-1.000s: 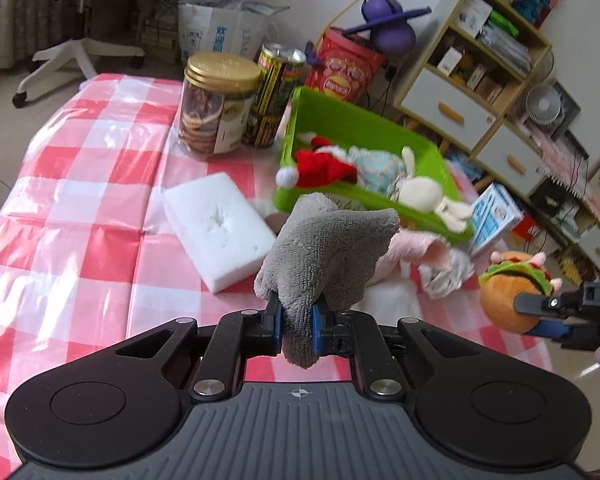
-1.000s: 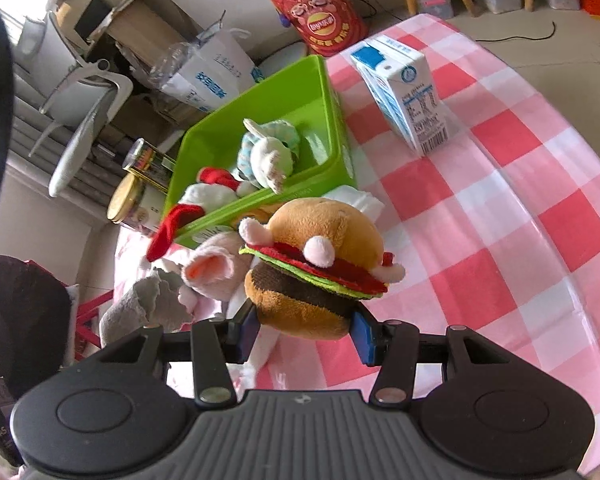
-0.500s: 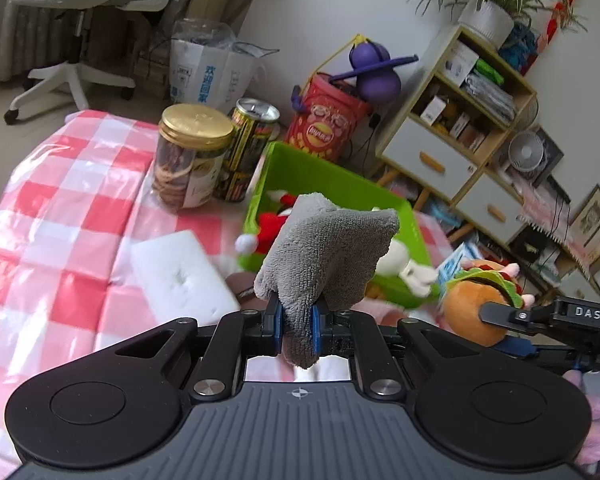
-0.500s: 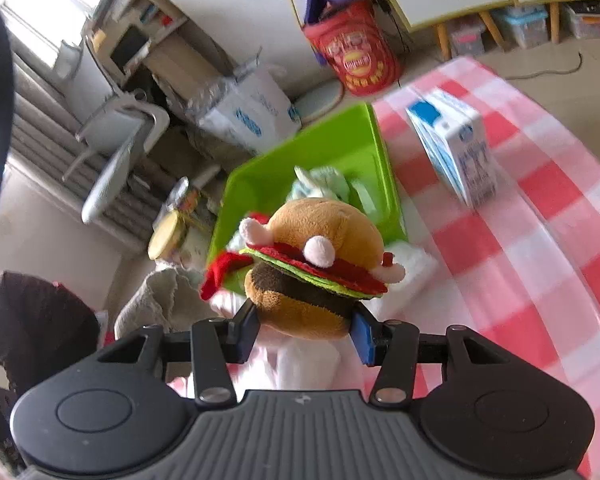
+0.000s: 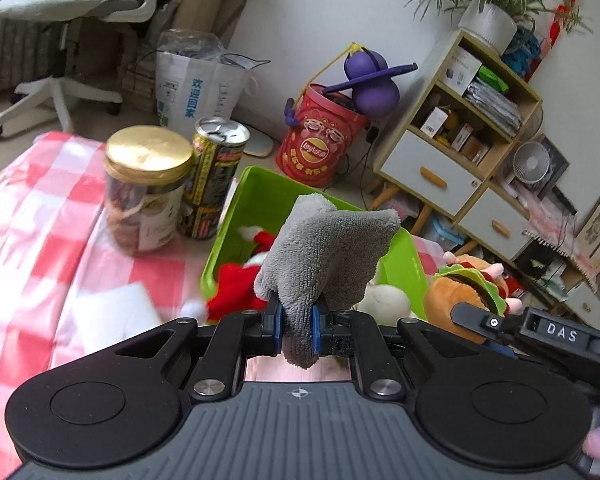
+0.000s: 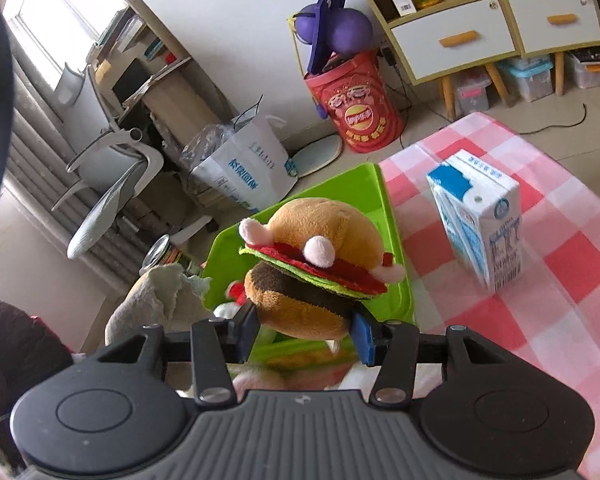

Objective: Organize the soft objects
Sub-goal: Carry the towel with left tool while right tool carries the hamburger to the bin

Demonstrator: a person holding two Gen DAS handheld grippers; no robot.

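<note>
Both pairs of fingers are clamped on soft things: the left gripper (image 5: 296, 326) pinches a grey microfibre cloth (image 5: 326, 258) between its blue pads, and the right gripper (image 6: 302, 330) squeezes a plush hamburger (image 6: 314, 266) at its lower bun. Beyond both lies the green plastic bin (image 5: 260, 204), smooth-walled and rectangular, on the red-and-white checked tablecloth (image 5: 32, 200); it holds a red-and-white Santa plush (image 5: 236, 286) and a cream plush (image 5: 384, 300). The cloth is fluffy, bunched and stands upward from the pads, its top corner pointing right over the bin. The hamburger is rounded, tilted left, with felt lettuce and small pink knobs, also in front of the bin.
</note>
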